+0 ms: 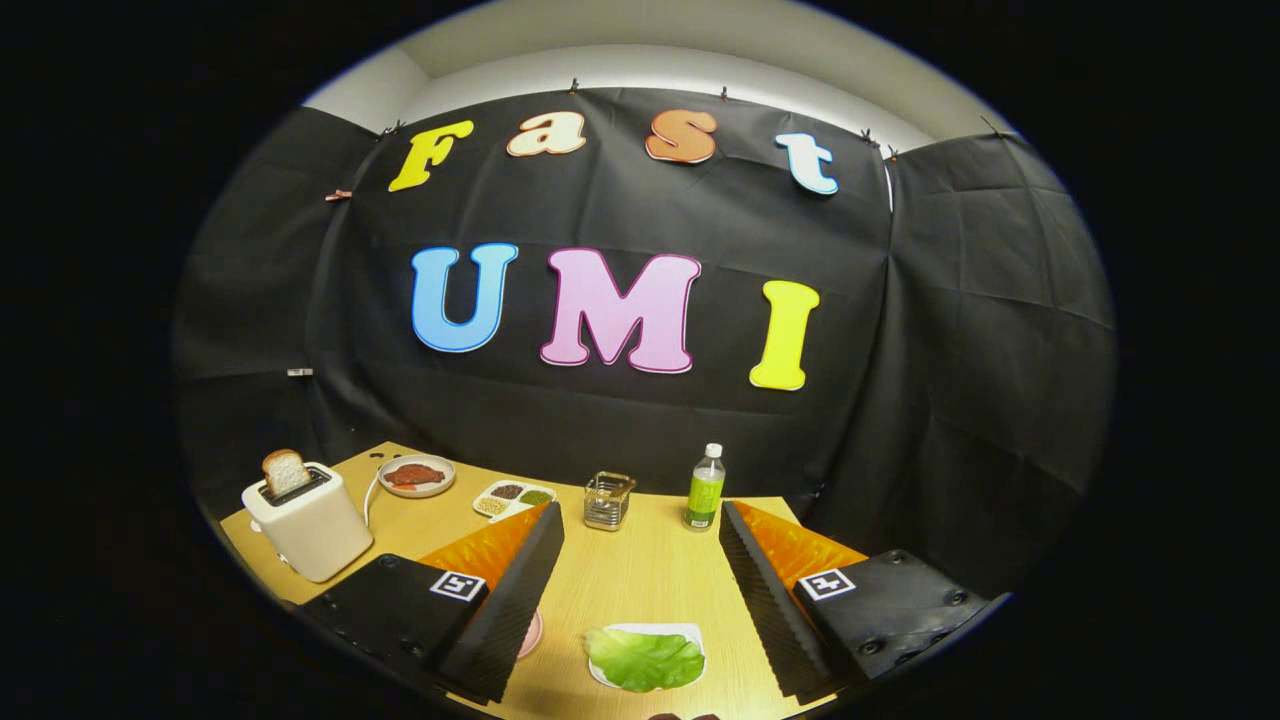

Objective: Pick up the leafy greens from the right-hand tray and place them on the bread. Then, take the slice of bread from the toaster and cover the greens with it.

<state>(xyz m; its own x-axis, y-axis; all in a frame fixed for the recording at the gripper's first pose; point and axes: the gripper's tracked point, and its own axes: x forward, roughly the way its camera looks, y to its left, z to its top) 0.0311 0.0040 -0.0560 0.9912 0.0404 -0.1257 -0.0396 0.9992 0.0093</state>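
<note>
The leafy greens [644, 658] lie on a small white tray [690, 634] on the wooden table, between my two fingers and near their bases. My gripper [640, 515] is open, held above the table with nothing between its fingers. A white toaster [310, 522] stands beyond the left finger, with a slice of bread [285, 470] sticking up out of its slot. A pink edge, perhaps a plate [533, 634], peeks out beside the left finger; what lies on it is hidden.
A plate with reddish meat [416, 476] sits at the back behind the toaster. A divided dish of seasonings [513, 497], a small glass jar [608, 500] and a green-labelled bottle [705, 488] stand along the table's far edge. The black cloth wall rises right behind them.
</note>
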